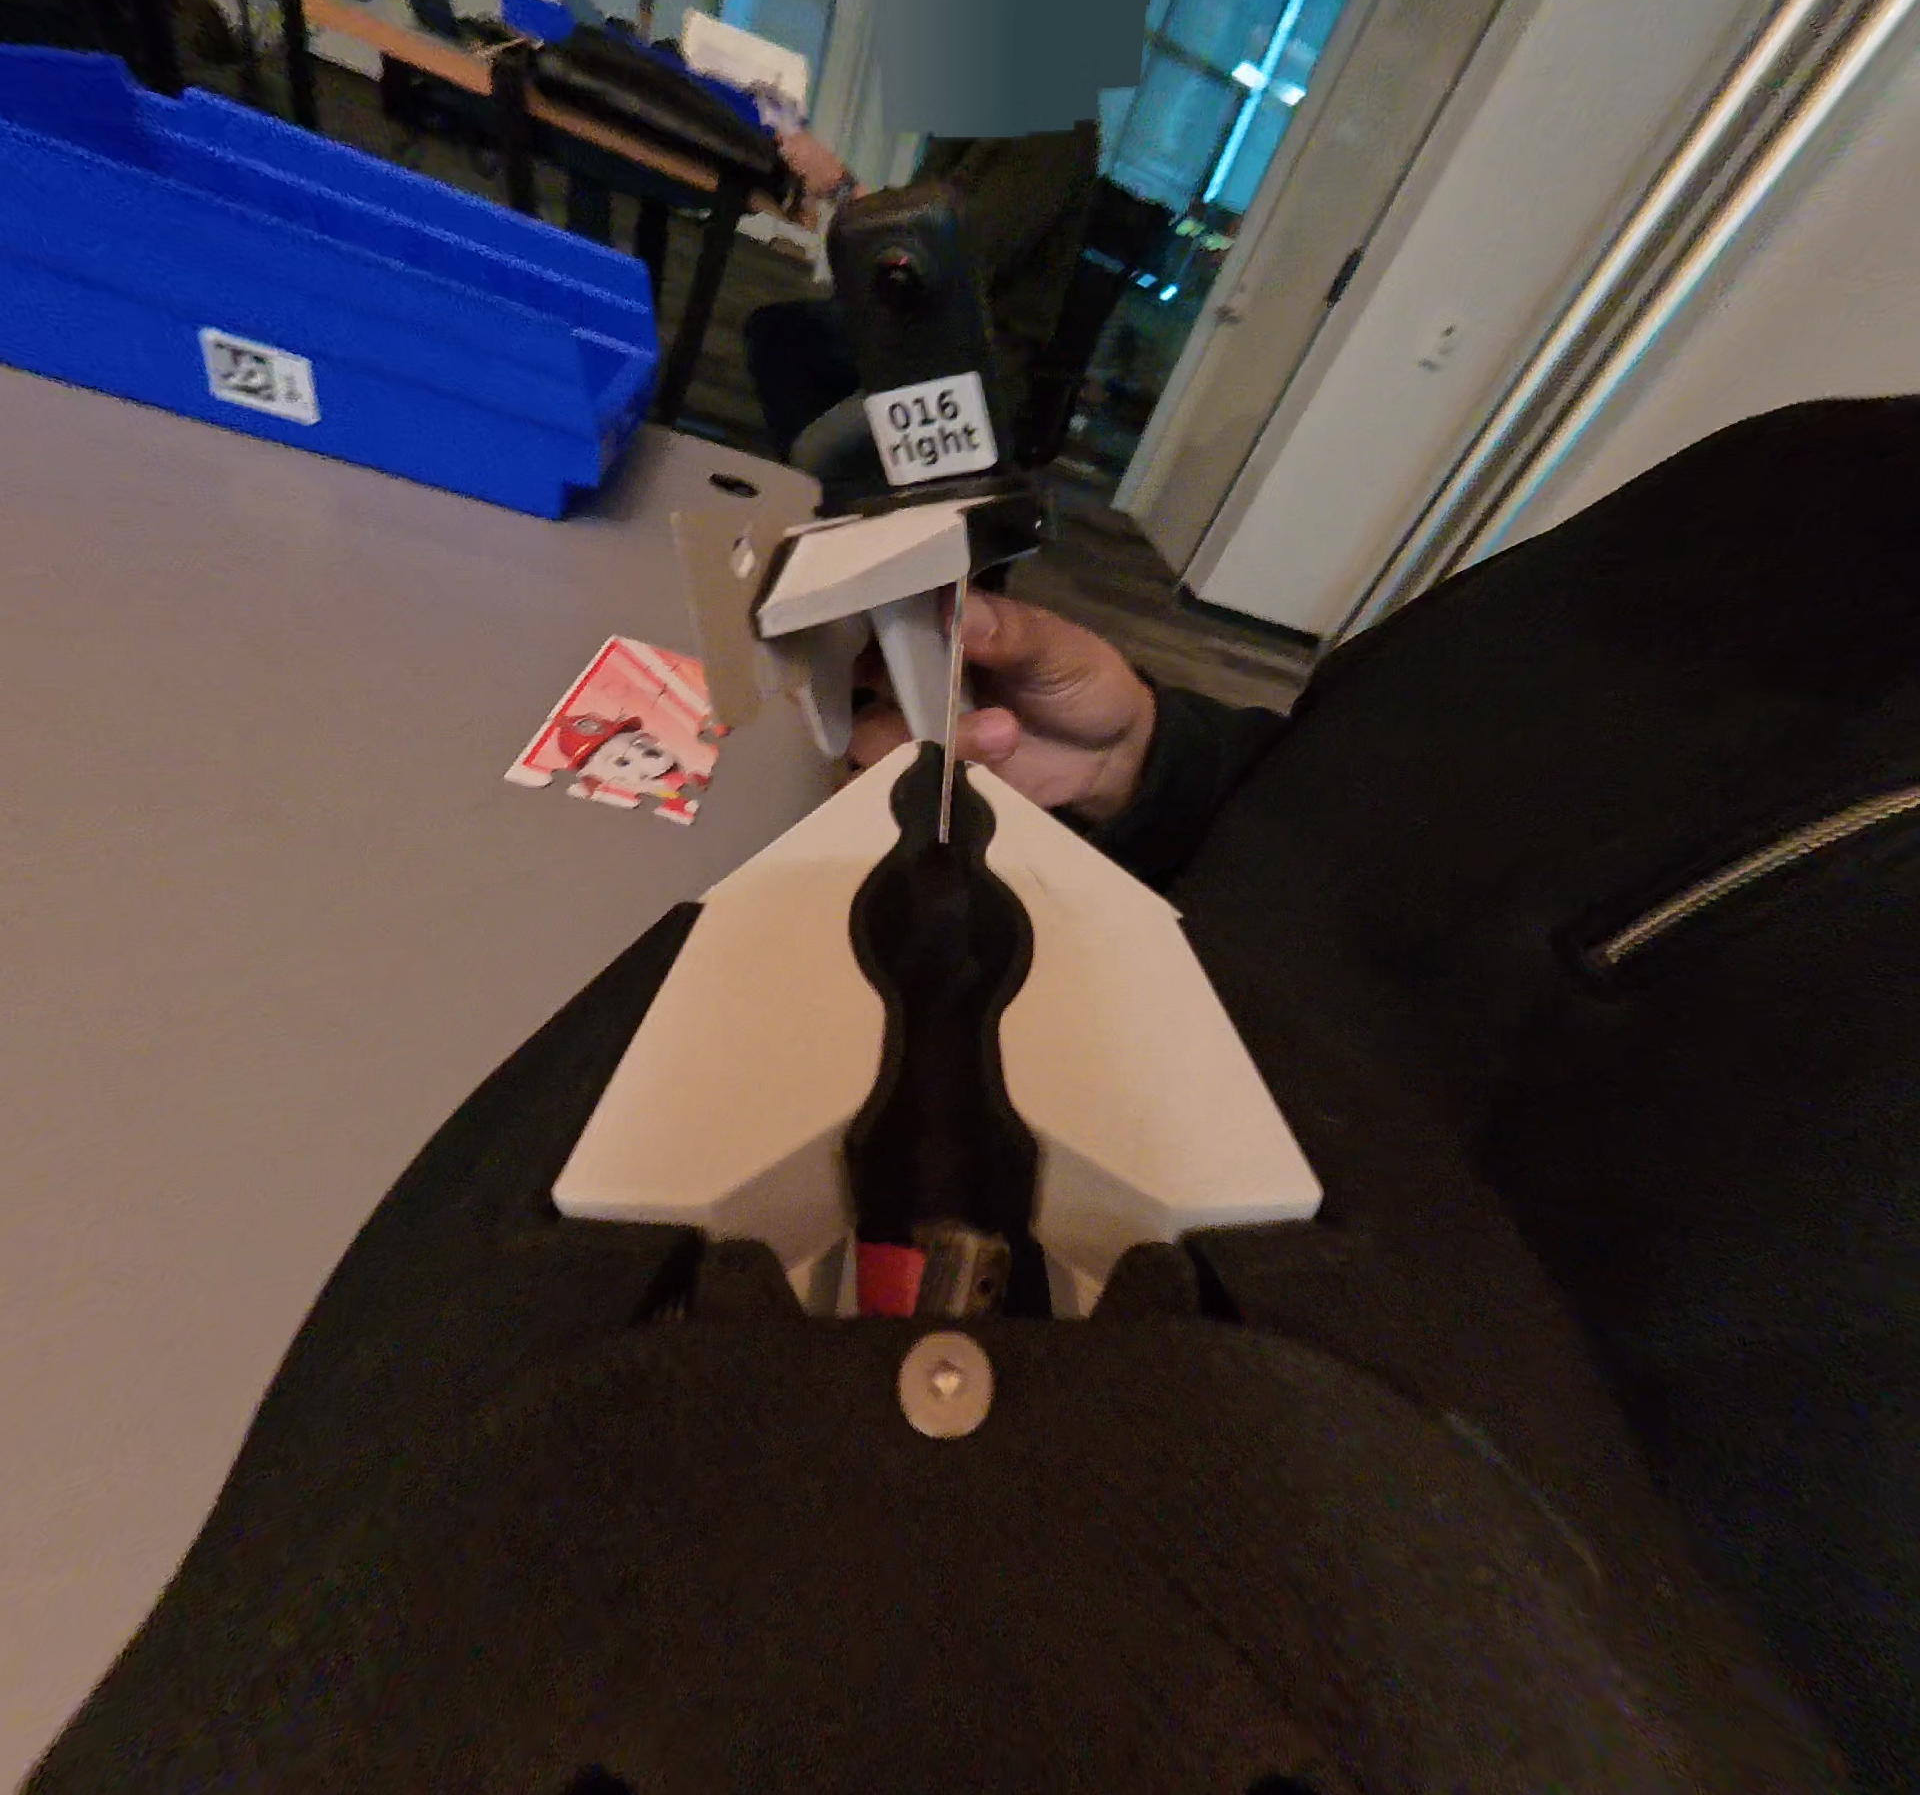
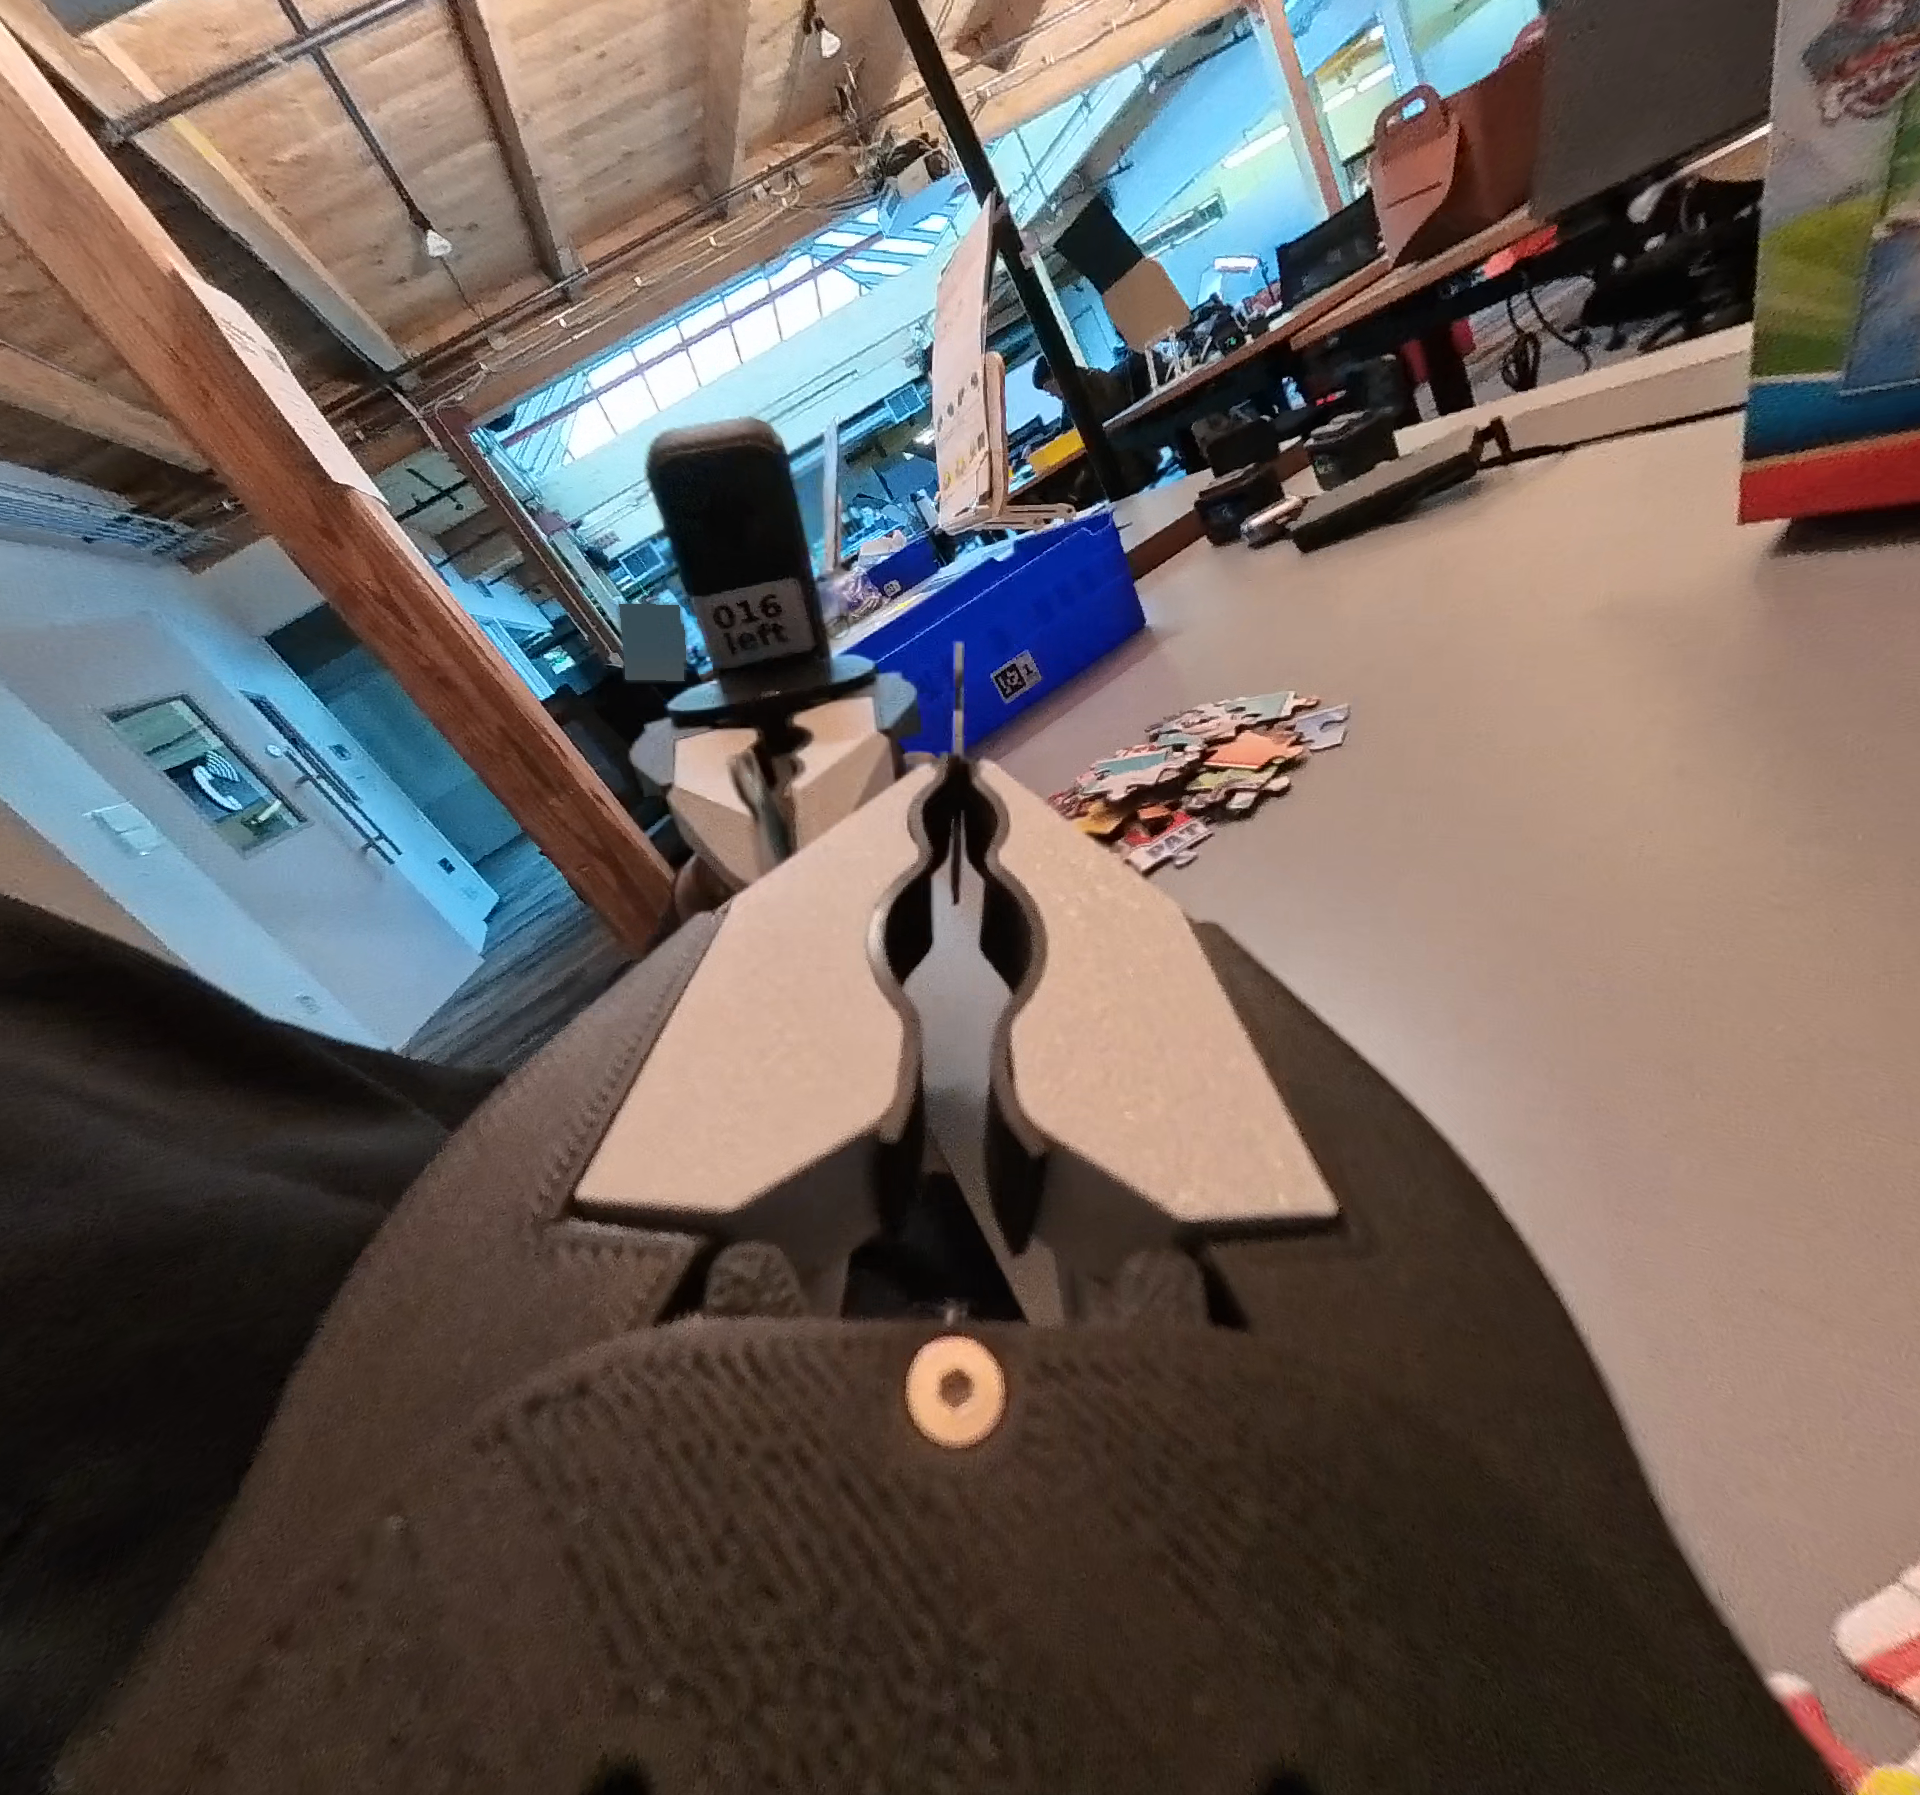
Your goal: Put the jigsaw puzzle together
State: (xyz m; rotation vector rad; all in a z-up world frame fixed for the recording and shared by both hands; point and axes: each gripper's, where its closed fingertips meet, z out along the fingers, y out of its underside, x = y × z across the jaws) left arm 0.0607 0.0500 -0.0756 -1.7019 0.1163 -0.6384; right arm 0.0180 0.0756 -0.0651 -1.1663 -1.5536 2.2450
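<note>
Above the grey bench [image 1: 260, 810], I hold both tools raised and facing each other. My left tool [image 1: 940, 789] is closed on a thin puzzle piece [image 1: 951, 706] seen edge-on — its pads pinch the lower end. My right tool [image 2: 956, 774] is likewise closed on a thin edge-on piece [image 2: 957, 696] that sticks out past the tips. Down on the bench a partly joined red-and-white puzzle section [image 1: 613, 732] lies flat, a heap of loose pieces [image 2: 1205, 769] sits farther off, and a blue bin [image 1: 312, 291] stands behind — near the bench edge.
</note>
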